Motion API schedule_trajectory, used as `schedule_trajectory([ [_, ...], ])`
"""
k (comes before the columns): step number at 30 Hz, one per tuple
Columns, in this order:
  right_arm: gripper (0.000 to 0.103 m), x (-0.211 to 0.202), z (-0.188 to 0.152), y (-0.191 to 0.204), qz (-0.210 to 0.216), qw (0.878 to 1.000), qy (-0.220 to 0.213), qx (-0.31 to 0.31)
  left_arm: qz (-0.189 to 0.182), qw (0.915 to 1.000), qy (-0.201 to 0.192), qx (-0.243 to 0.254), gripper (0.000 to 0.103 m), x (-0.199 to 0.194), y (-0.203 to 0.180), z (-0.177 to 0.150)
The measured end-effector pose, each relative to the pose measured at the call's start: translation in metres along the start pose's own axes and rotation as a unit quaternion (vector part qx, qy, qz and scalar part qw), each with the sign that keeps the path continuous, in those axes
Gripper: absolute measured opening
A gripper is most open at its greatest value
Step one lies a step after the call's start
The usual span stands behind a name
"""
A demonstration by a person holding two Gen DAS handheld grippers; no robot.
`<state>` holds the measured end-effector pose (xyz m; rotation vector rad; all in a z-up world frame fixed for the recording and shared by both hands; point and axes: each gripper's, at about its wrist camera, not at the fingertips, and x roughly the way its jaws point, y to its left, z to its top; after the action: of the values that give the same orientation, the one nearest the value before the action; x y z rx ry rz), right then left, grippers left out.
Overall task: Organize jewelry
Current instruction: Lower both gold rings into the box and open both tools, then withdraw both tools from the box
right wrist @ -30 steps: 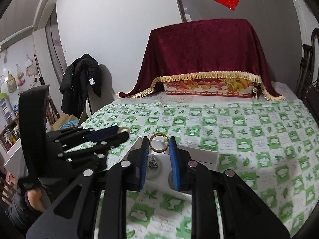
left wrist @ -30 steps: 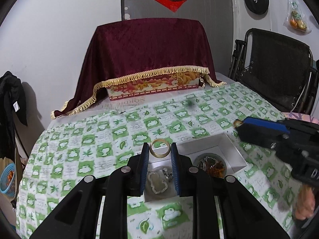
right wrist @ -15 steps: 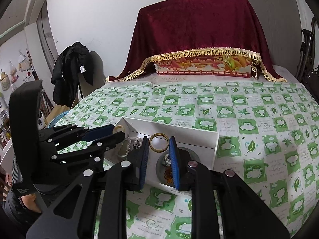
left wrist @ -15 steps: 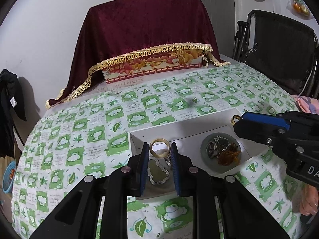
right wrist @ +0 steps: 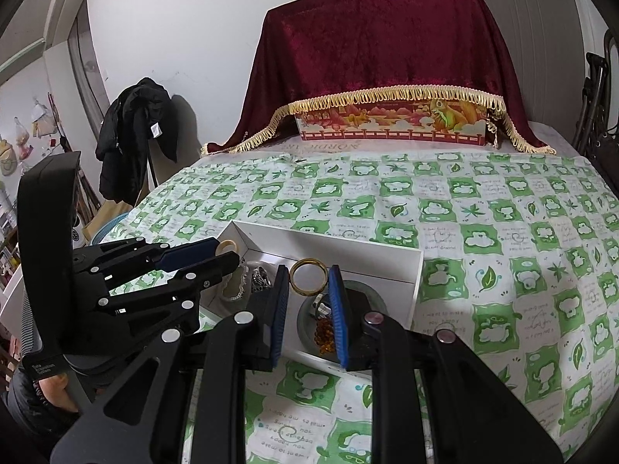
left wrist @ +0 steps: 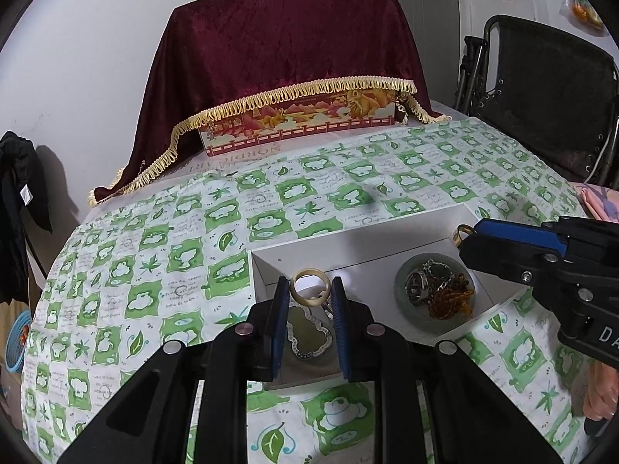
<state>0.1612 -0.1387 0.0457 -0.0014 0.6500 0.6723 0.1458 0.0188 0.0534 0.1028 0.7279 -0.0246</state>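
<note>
Now both my tongs have dropped over the white box (left wrist: 359,241): left tongs (left wrist: 310,290) pinching the cream bangle (left wrist: 310,287), right tongs (right wrist: 308,276) pinching the gold bangle (right wrist: 308,275), poised for release inside.

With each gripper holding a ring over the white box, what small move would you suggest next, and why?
Probably lower both a little further, then open: the left gripper grips the pale ring above the pendant side of the white box, the right gripper the gold ring above the dish.
</note>
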Motion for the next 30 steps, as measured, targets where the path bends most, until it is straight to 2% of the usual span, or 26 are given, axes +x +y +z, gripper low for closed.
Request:
schedule_trajectory([
  [20, 0.021, 0.008, -0.002, -0.002, -0.003, 1.0, 0.013, 0.003, -0.004, 0.9999, 0.014, 0.004, 0.022, 0.008, -0.003, -0.001],
  [21, 0.023, 0.01, -0.003, -0.002, 0.0, 1.0, 0.018, 0.003, -0.003, 0.9999, 0.013, 0.006, 0.033, 0.008, -0.004, -0.002],
  [22, 0.031, 0.012, -0.003, -0.002, 0.002, 1.0, 0.021, 0.002, -0.001, 0.9999, 0.013, 0.007, 0.043, 0.008, -0.005, -0.002],
  [23, 0.052, 0.012, -0.005, -0.003, -0.003, 1.0, 0.018, 0.004, 0.006, 0.9999, 0.007, 0.007, 0.059, 0.006, -0.006, -0.002],
  [24, 0.058, 0.011, -0.005, -0.002, -0.008, 1.0, 0.012, 0.004, 0.007, 0.9999, -0.001, 0.011, 0.063, 0.004, -0.007, -0.002],
  [26, 0.058, 0.007, -0.005, -0.001, -0.013, 1.0, 0.001, 0.0, 0.02, 0.9996, -0.008, 0.019, 0.065, 0.0, -0.01, -0.002],
  [30, 0.058, -0.002, -0.002, -0.002, -0.011, 1.0, -0.014, 0.002, 0.027, 0.9995, -0.013, 0.012, 0.076, -0.004, -0.008, -0.001],
])
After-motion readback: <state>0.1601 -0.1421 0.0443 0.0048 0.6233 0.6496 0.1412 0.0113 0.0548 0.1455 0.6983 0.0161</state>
